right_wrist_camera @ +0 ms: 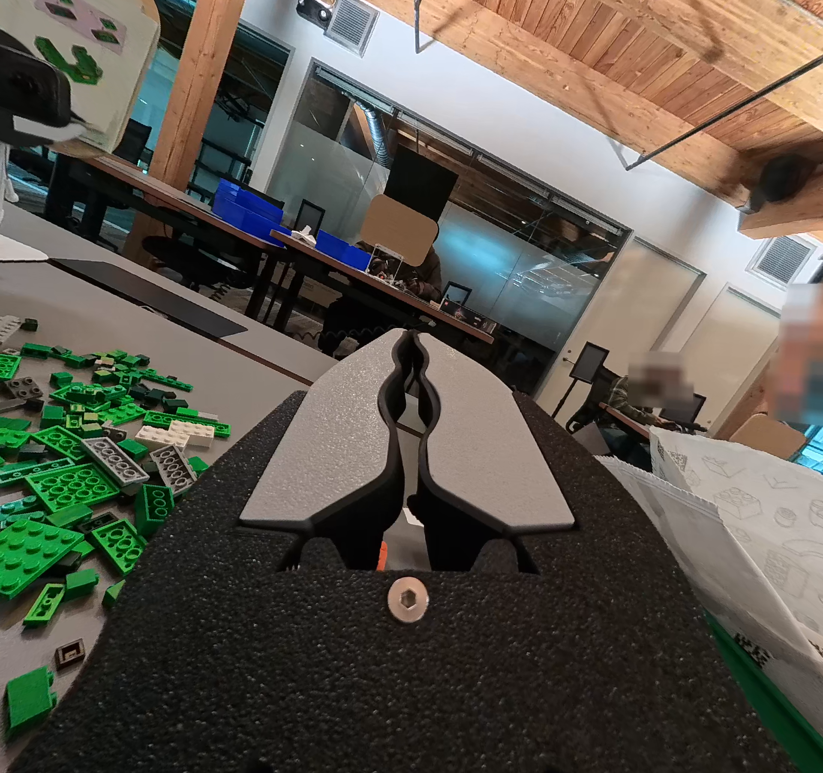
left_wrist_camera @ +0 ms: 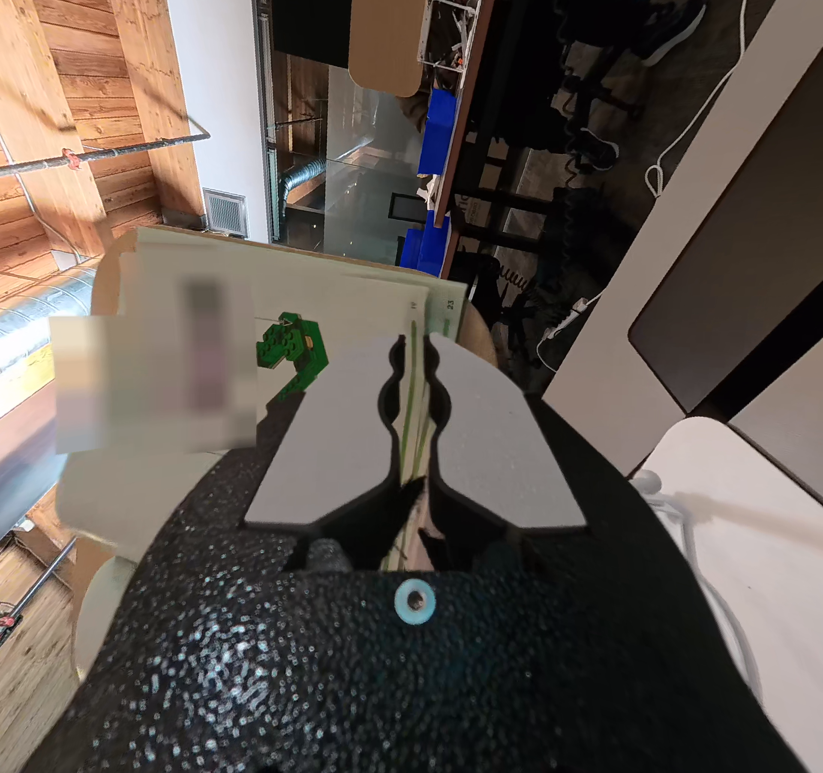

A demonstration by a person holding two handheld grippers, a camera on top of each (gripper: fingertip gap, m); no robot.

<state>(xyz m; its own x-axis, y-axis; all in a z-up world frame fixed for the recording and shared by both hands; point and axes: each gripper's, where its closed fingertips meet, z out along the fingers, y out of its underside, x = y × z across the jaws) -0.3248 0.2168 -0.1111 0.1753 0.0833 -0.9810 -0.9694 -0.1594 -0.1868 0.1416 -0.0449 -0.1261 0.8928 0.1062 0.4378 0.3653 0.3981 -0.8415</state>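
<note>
My left gripper [left_wrist_camera: 414, 342] is shut on the edge of an instruction booklet [left_wrist_camera: 338, 306] and holds it up in the air; the open page shows a green brick figure. The booklet [right_wrist_camera: 84, 30] and the left gripper also show at the top left of the right wrist view. My right gripper [right_wrist_camera: 412, 337] is shut with nothing between its fingers and hovers low over the grey table [right_wrist_camera: 249, 377]. A pile of green, grey and white bricks [right_wrist_camera: 89, 462] lies on the table to its left.
A white paper bag [right_wrist_camera: 730, 542] printed with brick drawings stands at the right. A black mat [right_wrist_camera: 147, 297] lies farther back on the table. Behind are desks with blue bins [right_wrist_camera: 249, 210] and seated people. One gripper's finger ends stand about 55 centimeters off the other's.
</note>
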